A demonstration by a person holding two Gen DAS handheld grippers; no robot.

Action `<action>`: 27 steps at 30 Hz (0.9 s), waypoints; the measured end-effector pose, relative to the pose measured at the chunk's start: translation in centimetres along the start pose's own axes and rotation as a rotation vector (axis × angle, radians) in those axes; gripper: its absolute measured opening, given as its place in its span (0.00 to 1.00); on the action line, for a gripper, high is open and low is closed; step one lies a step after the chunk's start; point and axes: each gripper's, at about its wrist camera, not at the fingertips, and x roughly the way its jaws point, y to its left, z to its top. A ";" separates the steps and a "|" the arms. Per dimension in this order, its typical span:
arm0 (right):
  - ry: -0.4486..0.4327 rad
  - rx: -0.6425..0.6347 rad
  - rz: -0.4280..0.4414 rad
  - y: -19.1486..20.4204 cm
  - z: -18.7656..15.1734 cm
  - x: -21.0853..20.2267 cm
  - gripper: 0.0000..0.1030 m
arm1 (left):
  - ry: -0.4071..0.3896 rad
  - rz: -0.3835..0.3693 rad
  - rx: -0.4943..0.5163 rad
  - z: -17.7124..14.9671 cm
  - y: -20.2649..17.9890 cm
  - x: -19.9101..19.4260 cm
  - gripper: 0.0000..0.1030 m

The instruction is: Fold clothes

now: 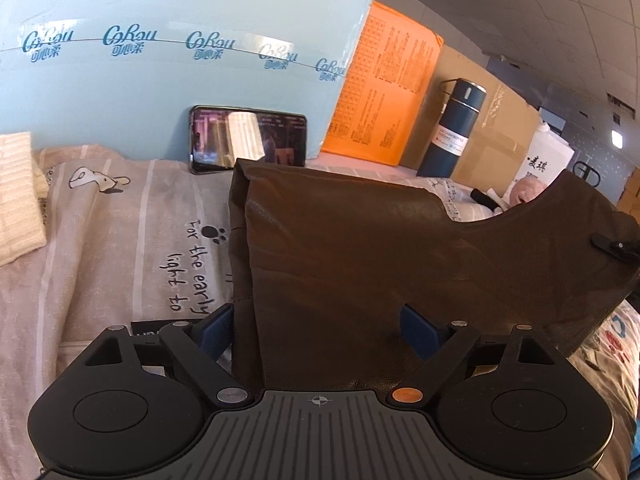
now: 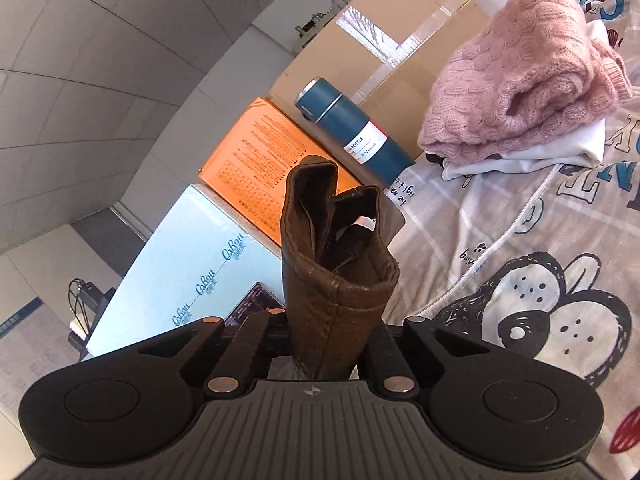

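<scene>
"CoRou" runs along the blue box (image 1: pixel 160 80); the bedsheet (image 1: pixel 120 240) reads "for the early light to".

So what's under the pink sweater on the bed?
The pink sweater lies on a folded white garment, with a dark edge peeking out beside it. Whatever is under that is covered.

storeroom-like office: stacked cartons (image 2: pixel 384 36), tiled ceiling (image 1: pixel 540 12), sheet-covered table (image 2: pixel 500 216).
</scene>
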 end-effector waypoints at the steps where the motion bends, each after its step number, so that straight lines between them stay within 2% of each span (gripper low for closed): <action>1: -0.010 -0.003 -0.008 0.1 0.1 -0.7 0.05 | 0.008 -0.035 0.008 -0.1 -0.3 0.0 0.88; 5: -0.094 -0.022 -0.064 -0.5 1.0 -4.2 0.05 | 0.067 -0.240 0.070 -1.0 -2.3 0.2 0.88; 7: -0.143 -0.025 -0.127 -1.2 1.8 -5.4 0.05 | 0.087 -0.344 0.116 -1.5 -3.5 0.2 0.88; 9: -0.173 -0.032 -0.179 -1.7 2.3 -6.0 0.05 | 0.086 -0.397 0.167 -1.9 -4.5 0.0 0.88; 11: -0.190 -0.041 -0.213 -1.9 2.7 -6.2 0.05 | 0.057 -0.343 0.206 -2.0 -5.0 -0.2 0.88; 15: -0.159 -0.050 -0.082 -0.9 2.6 -5.4 0.05 | 0.033 -0.091 0.211 -1.7 -4.6 0.3 0.88; 17: -0.129 -0.070 -0.012 0.2 2.3 -4.7 0.05 | 0.047 -0.009 0.181 -1.6 -4.1 0.7 0.88; 22: -0.033 -0.117 0.120 3.2 1.1 -1.7 0.05 | 0.054 0.004 0.188 -1.6 -3.9 0.7 0.89; 27: 0.101 -0.170 0.165 5.7 -1.5 1.8 0.05 | 0.056 -0.004 0.181 -1.6 -3.7 0.7 0.90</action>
